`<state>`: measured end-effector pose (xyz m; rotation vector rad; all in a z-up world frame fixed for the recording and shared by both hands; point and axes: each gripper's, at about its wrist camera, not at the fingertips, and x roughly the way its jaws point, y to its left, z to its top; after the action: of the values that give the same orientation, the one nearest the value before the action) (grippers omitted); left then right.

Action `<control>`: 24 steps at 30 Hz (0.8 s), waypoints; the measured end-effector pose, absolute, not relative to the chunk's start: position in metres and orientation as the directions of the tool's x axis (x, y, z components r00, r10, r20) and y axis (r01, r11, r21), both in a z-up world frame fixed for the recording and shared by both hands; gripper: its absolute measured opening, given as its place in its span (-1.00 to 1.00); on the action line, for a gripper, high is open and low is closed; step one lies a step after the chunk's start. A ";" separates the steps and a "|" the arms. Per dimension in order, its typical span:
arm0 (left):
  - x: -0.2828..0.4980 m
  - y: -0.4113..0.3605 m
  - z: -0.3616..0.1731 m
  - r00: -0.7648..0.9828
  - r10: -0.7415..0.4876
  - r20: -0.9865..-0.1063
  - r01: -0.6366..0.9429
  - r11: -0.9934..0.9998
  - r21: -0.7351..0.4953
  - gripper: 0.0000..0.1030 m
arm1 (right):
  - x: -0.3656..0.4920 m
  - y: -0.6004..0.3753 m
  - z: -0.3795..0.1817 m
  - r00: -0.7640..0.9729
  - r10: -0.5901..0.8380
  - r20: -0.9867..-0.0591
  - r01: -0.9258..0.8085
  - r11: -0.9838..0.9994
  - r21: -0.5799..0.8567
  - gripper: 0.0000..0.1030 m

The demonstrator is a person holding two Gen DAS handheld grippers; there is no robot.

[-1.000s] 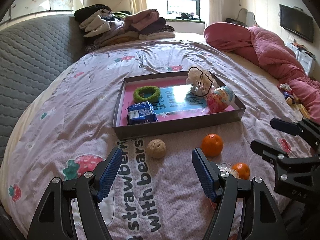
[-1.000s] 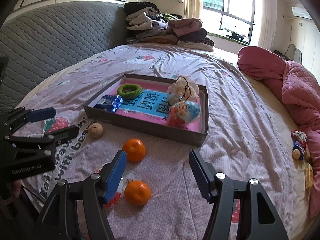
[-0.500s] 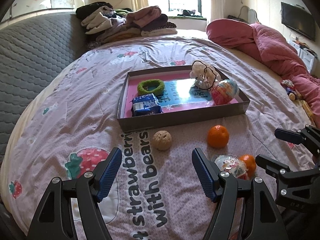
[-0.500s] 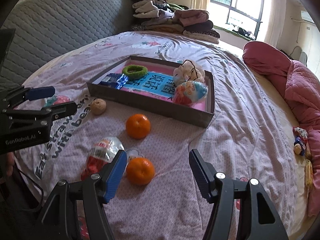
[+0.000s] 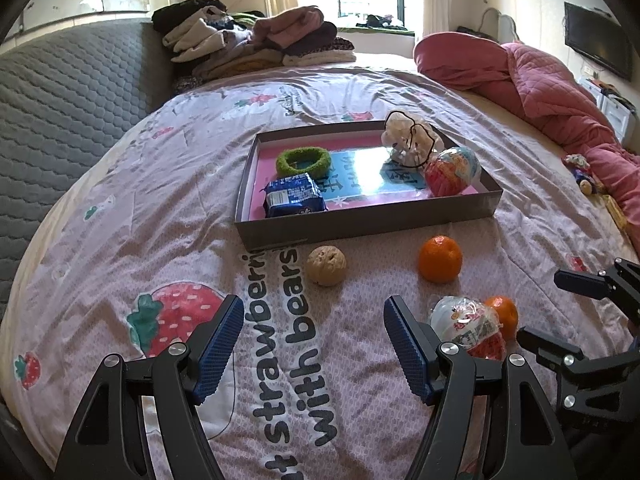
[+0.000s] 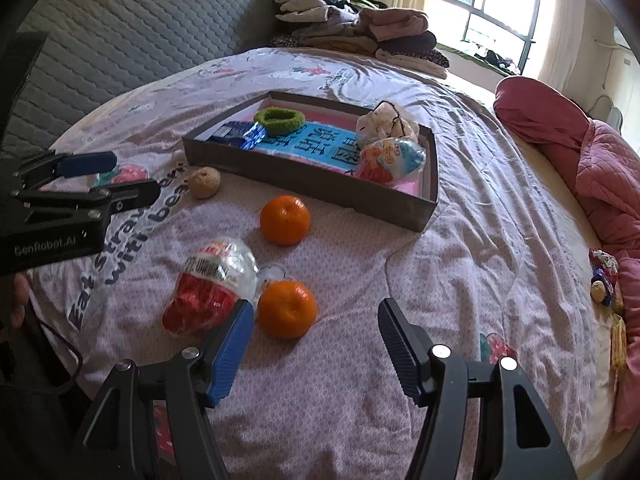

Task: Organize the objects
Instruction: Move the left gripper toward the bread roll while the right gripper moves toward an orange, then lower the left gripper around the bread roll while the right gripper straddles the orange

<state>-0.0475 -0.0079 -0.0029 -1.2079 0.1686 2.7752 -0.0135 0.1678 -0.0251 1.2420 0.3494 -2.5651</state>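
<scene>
The right gripper point(image 6: 314, 346) is held spread and empty just short of 1 mandarin point(image 6: 287, 309), apparently for boxing; the left gripper point(image 5: 314, 342) is likewise spread, empty.

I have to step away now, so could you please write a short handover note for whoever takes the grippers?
Left gripper: open, empty.
Right gripper: open, empty, nearest the closer orange.
In the shallow grey box: green fuzzy ring, blue snack packet, white plush toy, egg-shaped toy.
Left on the bedsheet: walnut, two oranges, second one, clear-wrapped red packet.
</scene>
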 end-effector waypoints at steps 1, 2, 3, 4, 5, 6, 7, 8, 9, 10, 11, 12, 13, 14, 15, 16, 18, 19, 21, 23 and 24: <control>-0.047 -0.008 -0.003 -0.676 0.059 -0.734 -0.146 -0.988 0.056 0.43 | -0.013 0.168 -0.025 -0.595 -0.134 -0.793 0.344 -0.934 -0.100 0.25; -0.047 -0.008 -0.003 -0.675 0.062 -0.735 -0.147 -0.988 0.052 0.43 | -0.013 0.168 -0.026 -0.592 -0.134 -0.795 0.345 -0.933 -0.100 0.25; -0.047 -0.009 -0.004 -0.673 0.067 -0.737 -0.148 -0.988 0.046 0.43 | -0.013 0.168 -0.026 -0.589 -0.135 -0.797 0.346 -0.933 -0.098 0.25; -0.047 -0.009 -0.004 -0.671 0.069 -0.738 -0.149 -0.988 0.044 0.43 | -0.013 0.168 -0.027 -0.587 -0.136 -0.798 0.347 -0.933 -0.096 0.25; -0.047 -0.008 -0.005 -0.671 0.067 -0.738 -0.149 -0.988 0.045 0.43 | -0.012 0.169 -0.027 -0.585 -0.136 -0.800 0.348 -0.933 -0.096 0.25; -0.047 -0.008 -0.005 -0.671 0.065 -0.738 -0.148 -0.988 0.048 0.43 | -0.012 0.169 -0.028 -0.582 -0.137 -0.802 0.350 -0.932 -0.095 0.25; -0.047 -0.008 -0.006 -0.671 0.064 -0.739 -0.149 -0.988 0.050 0.43 | -0.012 0.168 -0.029 -0.578 -0.137 -0.804 0.352 -0.931 -0.095 0.25; -0.047 -0.008 -0.007 -0.670 0.063 -0.739 -0.148 -0.988 0.050 0.43 | -0.012 0.168 -0.029 -0.576 -0.136 -0.806 0.354 -0.930 -0.096 0.24; -0.048 -0.009 -0.007 -0.670 0.064 -0.740 -0.148 -0.988 0.049 0.43 | -0.012 0.168 -0.030 -0.572 -0.136 -0.809 0.357 -0.929 -0.096 0.24; -0.049 -0.009 -0.008 -0.669 0.064 -0.741 -0.149 -0.988 0.049 0.43 | -0.012 0.167 -0.031 -0.570 -0.136 -0.810 0.359 -0.928 -0.096 0.25; -0.049 -0.009 -0.008 -0.668 0.066 -0.741 -0.147 -0.988 0.045 0.43 | -0.012 0.167 -0.031 -0.568 -0.135 -0.812 0.360 -0.928 -0.097 0.25; -0.050 -0.010 -0.009 -0.666 0.068 -0.742 -0.146 -0.988 0.040 0.43 | -0.013 0.166 -0.032 -0.564 -0.133 -0.815 0.362 -0.927 -0.099 0.25; -0.051 -0.011 -0.010 -0.663 0.067 -0.746 -0.145 -0.989 0.039 0.43 | -0.013 0.166 -0.033 -0.561 -0.132 -0.817 0.363 -0.926 -0.100 0.25; -0.052 -0.011 -0.011 -0.662 0.066 -0.747 -0.141 -0.989 0.037 0.43 | -0.013 0.165 -0.034 -0.558 -0.131 -0.820 0.365 -0.926 -0.101 0.25; -0.053 -0.012 -0.012 -0.660 0.067 -0.749 -0.140 -0.990 0.035 0.43 | -0.014 0.165 -0.036 -0.553 -0.129 -0.823 0.368 -0.924 -0.102 0.25; -0.054 -0.012 -0.013 -0.658 0.067 -0.750 -0.139 -0.990 0.034 0.43 | -0.015 0.164 -0.037 -0.550 -0.127 -0.826 0.368 -0.924 -0.104 0.25; -0.055 -0.013 -0.014 -0.655 0.068 -0.753 -0.138 -0.990 0.031 0.43 | -0.016 0.164 -0.039 -0.543 -0.122 -0.831 0.369 -0.924 -0.105 0.25; -0.056 -0.012 -0.015 -0.653 0.068 -0.754 -0.139 -0.990 0.031 0.43 | -0.017 0.164 -0.040 -0.538 -0.121 -0.834 0.370 -0.923 -0.105 0.24; -0.057 -0.011 -0.016 -0.652 0.069 -0.755 -0.141 -0.989 0.032 0.43 | -0.018 0.164 -0.042 -0.529 -0.120 -0.840 0.370 -0.924 -0.101 0.25; -0.060 -0.010 -0.019 -0.647 0.067 -0.760 -0.142 -0.989 0.034 0.43 | -0.019 0.164 -0.043 -0.526 -0.121 -0.842 0.370 -0.924 -0.098 0.25; -0.061 -0.010 -0.019 -0.646 0.069 -0.760 -0.143 -0.989 0.032 0.43 | -0.020 0.164 -0.044 -0.522 -0.123 -0.844 0.371 -0.924 -0.095 0.25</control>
<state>-0.0608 -0.0097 -0.0194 -1.2628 0.1347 2.7453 -0.0200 0.1643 -0.0439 1.3473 0.3822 -2.4867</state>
